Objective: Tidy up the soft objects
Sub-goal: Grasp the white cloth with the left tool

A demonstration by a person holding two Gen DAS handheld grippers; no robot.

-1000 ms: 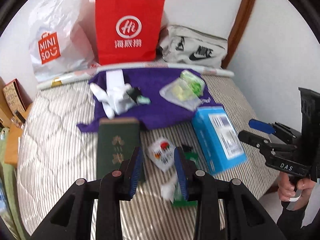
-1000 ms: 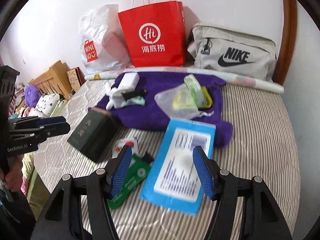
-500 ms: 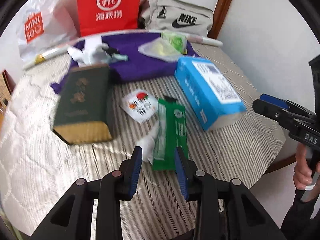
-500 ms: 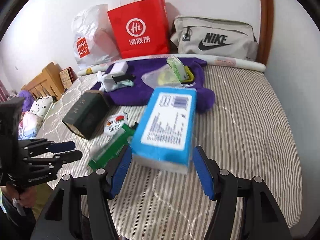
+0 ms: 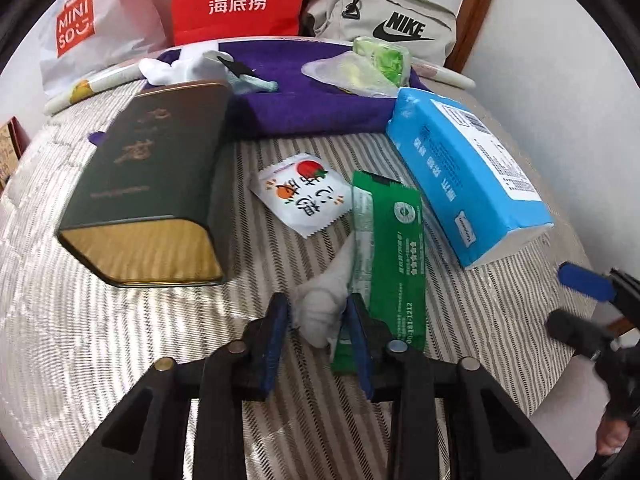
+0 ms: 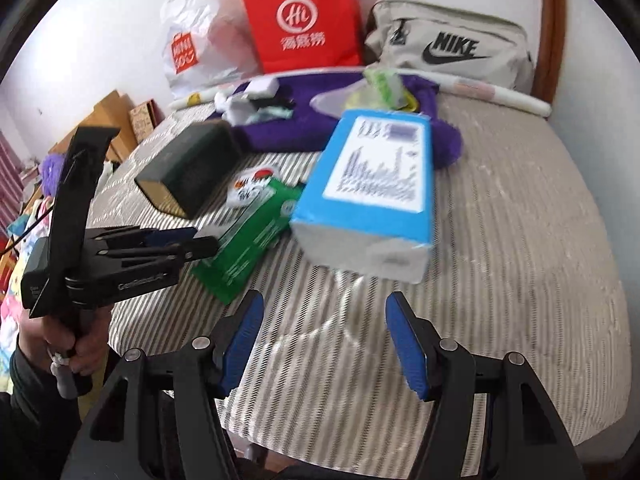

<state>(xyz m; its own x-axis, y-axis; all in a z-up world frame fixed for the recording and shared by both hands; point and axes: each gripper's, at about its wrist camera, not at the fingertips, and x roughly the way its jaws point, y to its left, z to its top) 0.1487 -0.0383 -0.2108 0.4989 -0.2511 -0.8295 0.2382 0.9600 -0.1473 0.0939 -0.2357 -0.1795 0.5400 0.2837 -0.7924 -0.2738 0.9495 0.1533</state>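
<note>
A crumpled white tissue wad (image 5: 324, 304) lies on the striped bed between the fingers of my left gripper (image 5: 318, 312), which is open around it with small gaps. A green packet (image 5: 390, 256) lies just right of it, also seen in the right wrist view (image 6: 252, 232). A blue tissue pack (image 5: 464, 176) (image 6: 372, 192) lies further right. My right gripper (image 6: 324, 340) is open and empty, just in front of the blue pack. A purple cloth (image 5: 312, 92) at the back holds white socks (image 5: 172, 70) and clear bags (image 5: 360, 72).
A dark green tin box (image 5: 148, 184) lies left of the tissue. A white strawberry sachet (image 5: 304, 192) lies in the middle. A red bag (image 5: 236, 0), a Miniso bag (image 5: 80, 32) and a Nike bag (image 5: 384, 24) stand against the wall. The bed edge (image 6: 580, 400) is near right.
My left gripper has moved forward and down until the white tissue wad sits between its fingers. My right gripper has drawn closer to the blue tissue pack.
</note>
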